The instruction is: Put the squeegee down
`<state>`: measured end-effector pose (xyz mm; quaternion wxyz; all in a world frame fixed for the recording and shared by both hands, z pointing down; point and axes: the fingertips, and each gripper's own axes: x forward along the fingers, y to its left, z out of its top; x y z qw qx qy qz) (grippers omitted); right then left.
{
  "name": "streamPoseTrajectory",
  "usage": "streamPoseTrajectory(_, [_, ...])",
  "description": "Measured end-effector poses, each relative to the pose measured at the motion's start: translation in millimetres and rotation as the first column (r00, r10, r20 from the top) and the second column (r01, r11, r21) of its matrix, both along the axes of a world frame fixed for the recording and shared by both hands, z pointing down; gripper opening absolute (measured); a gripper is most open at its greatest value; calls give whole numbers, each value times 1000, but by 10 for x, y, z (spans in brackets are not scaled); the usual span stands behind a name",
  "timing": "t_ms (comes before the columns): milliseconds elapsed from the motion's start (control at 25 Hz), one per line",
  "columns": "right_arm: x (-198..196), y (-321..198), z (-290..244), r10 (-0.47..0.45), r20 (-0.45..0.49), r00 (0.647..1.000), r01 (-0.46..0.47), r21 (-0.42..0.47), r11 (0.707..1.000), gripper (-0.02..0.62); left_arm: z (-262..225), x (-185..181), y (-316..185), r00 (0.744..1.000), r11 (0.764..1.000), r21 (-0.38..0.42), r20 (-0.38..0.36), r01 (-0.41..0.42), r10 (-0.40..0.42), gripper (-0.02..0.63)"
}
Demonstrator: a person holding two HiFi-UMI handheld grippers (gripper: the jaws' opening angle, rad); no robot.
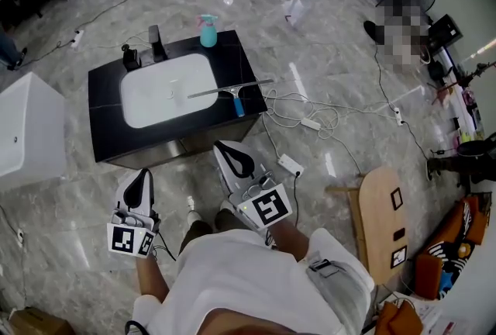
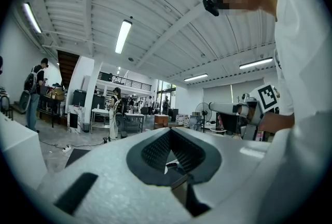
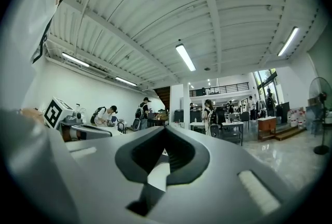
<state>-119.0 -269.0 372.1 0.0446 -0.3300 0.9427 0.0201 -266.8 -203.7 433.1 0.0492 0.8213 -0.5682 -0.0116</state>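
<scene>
The squeegee (image 1: 232, 88) lies flat on the black counter (image 1: 235, 53), its long metal blade reaching over the right edge of the white sink basin (image 1: 167, 93) and its blue handle pointing toward me. Nothing touches it. Both grippers hang low in front of the person's body, well short of the counter. My left gripper (image 1: 142, 173) is shut and empty, its jaws meeting at the tip (image 2: 168, 131). To the right of it my right gripper (image 1: 222, 146) is also shut with nothing between its jaws (image 3: 166, 127).
A teal spray bottle (image 1: 208, 31) and a black faucet (image 1: 155, 43) stand at the counter's far edge. A white cabinet (image 1: 27, 132) sits left of the counter. Cables and a power strip (image 1: 289, 164) trail over the marble floor to the right, near a wooden board (image 1: 380, 217).
</scene>
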Motion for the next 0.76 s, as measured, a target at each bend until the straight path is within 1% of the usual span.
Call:
streamPoseTrajectory(160, [3, 6, 91, -1, -40, 999, 0, -26, 1000, 12, -26, -18, 2, 1000, 1000, 4, -2, -1, 1, 2])
streamPoseTrajectory(520, [49, -50, 174, 4, -40, 999, -6, -48, 999, 12, -4, 9, -16, 1000, 1000, 2, 1, -3, 3, 2])
streamPoseTrajectory(760, [35, -73, 161, 13, -46, 999, -15, -44, 999, 12, -22, -38, -2, 1000, 1000, 0, 2, 3, -3, 2])
